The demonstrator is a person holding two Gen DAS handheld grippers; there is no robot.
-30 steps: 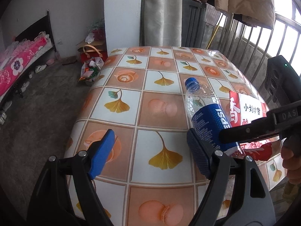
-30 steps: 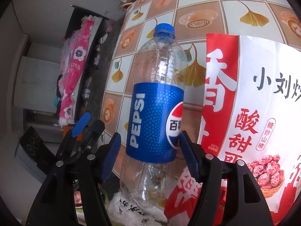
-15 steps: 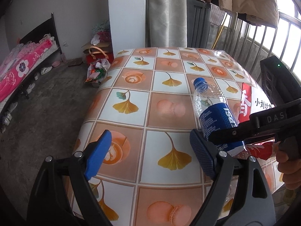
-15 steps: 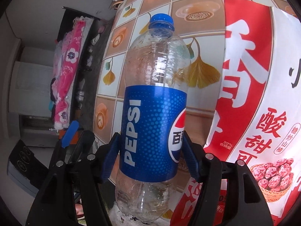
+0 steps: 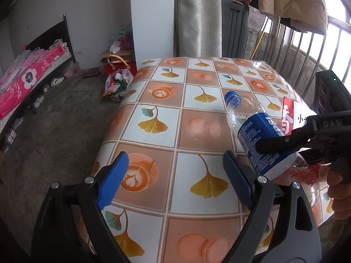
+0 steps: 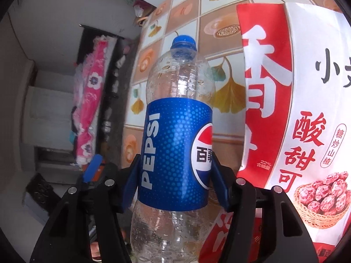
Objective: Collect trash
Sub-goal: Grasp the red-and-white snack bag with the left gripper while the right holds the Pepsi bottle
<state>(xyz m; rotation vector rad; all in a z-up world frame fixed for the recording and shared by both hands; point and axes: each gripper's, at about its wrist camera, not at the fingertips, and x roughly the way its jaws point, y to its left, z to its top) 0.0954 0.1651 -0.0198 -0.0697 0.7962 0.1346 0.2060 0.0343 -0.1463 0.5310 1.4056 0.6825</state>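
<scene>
A: Right gripper (image 6: 175,184), what is it on?

B: The bottle (image 6: 177,144). Clear plastic, blue label, blue cap (image 6: 183,43). Both blue pads sit against the label at its lower half, one on each side, and the jaws are closing on it.

A: Where is the bottle relative to the table (image 5: 197,129)?

B: At the table's right side in the left wrist view, tilted, cap end pointing up and toward the middle of the table (base end low, near the edge). Whether the base touches the cloth I cannot tell; the gripper arm covers that part.

A: Anything beside it?

B: A snack bag (image 6: 296,114), red and white with printed characters and a picture of red fruit in a basket. It lies just beside the bottle, on the far side from the left gripper (image 5: 173,177).

A: Left gripper's state?

B: Wide, nothing between the pads. It hangs over the near part of the table, above the leaf-and-coffee squares, its right pad near the bottle's base but apart from it.

A: The hand (image 5: 340,190)?

B: Seen at the right edge of the left view, wrapped on the right gripper's handle.

A: Surroundings?

B: Bed with pink bedding (image 5: 24,81) at the left wall, bags (image 5: 118,83) on the floor past the table's far corner.
</scene>
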